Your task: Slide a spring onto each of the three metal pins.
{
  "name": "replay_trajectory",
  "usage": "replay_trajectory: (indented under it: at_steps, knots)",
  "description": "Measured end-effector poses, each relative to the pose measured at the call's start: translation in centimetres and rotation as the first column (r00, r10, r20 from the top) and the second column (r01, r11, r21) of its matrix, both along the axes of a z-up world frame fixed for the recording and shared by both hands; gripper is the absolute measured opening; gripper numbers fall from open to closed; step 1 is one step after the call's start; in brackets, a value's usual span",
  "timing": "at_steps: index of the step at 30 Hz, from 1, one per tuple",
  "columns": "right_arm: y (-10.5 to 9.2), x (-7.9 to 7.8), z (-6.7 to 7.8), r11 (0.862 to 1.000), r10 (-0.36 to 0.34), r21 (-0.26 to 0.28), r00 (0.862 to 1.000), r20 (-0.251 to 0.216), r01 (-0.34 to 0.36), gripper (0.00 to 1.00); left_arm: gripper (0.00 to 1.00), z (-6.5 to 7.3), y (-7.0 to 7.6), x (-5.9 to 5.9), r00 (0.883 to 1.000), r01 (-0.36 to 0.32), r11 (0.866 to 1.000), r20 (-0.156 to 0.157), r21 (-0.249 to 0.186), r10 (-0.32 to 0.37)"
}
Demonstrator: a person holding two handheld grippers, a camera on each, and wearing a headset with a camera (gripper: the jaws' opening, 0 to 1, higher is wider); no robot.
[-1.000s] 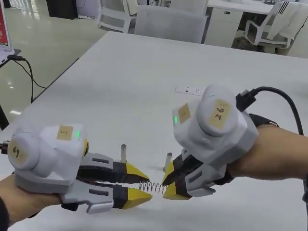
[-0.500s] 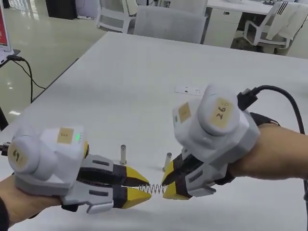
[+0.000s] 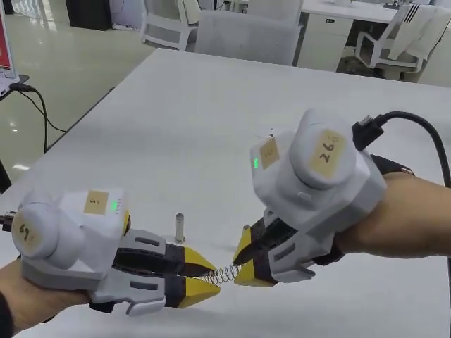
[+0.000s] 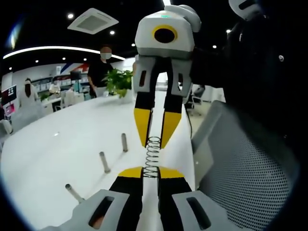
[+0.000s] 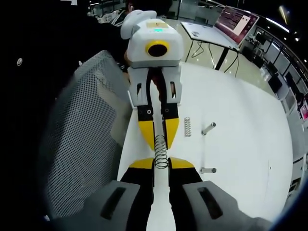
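Left gripper: the left gripper sat low over the near part of the white table, held in a hand, its yellow-tipped jaws clenched on one end of the spring
Right gripper: the right gripper faced it almost tip to tip from the other side, tilted downward, with its jaws pinched on the opposite end of the same spring
Spring: it was carried in the air between the two sets of tips, spanning the small gap between them, above the tabletop and threaded on none of the pins
Pins: three metal pins stood in a row on the table, off to one side of the jaws in the left gripper view, all of them bare; in the head view one stood upright just beyond the left jaws and another was partly hidden behind the right jaws
Second spring: a second spring lay flat on the table just beside one pin in the right gripper view, apart from both grippers
Cable: a black cable ran off from the back of the right gripper
Background: office chairs stood beyond the far edge of the table
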State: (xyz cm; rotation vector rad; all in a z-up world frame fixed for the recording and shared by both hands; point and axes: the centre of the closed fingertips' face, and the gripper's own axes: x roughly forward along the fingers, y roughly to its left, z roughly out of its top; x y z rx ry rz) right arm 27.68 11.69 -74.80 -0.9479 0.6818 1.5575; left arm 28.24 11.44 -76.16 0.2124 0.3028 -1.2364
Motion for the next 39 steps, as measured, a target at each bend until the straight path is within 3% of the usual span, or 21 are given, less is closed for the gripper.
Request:
replay_trajectory:
  at_steps: [11,19,25,29,39]
  knots:
    - [1.5,-0.4,1.5,0.999,0.015,0.043,0.999,0.028,-0.016,0.07,0.03,0.2,0.0,0.0,1.000,0.000,1.000,0.006,-0.008,0.000]
    - [1.9,-0.4,1.9,0.999,0.017,0.044,0.999,0.038,-0.018,0.07,0.03,0.4,-0.1,0.1,1.000,-0.001,1.000,0.020,-0.017,0.001]
    - [1.8,-0.2,1.7,0.999,0.002,0.035,1.000,0.015,-0.003,0.08,0.02,0.3,0.0,0.1,1.000,-0.002,1.000,0.022,-0.017,0.003]
    - [1.8,-0.1,1.4,0.999,-0.008,0.031,1.000,-0.003,0.008,0.14,0.02,0.4,0.0,0.2,1.000,-0.005,1.000,0.024,-0.021,0.006]
    - [1.8,0.0,0.5,0.999,-0.020,0.026,0.999,-0.041,0.021,0.11,0.02,0.7,0.0,0.3,1.000,-0.009,0.999,0.029,-0.036,0.010]
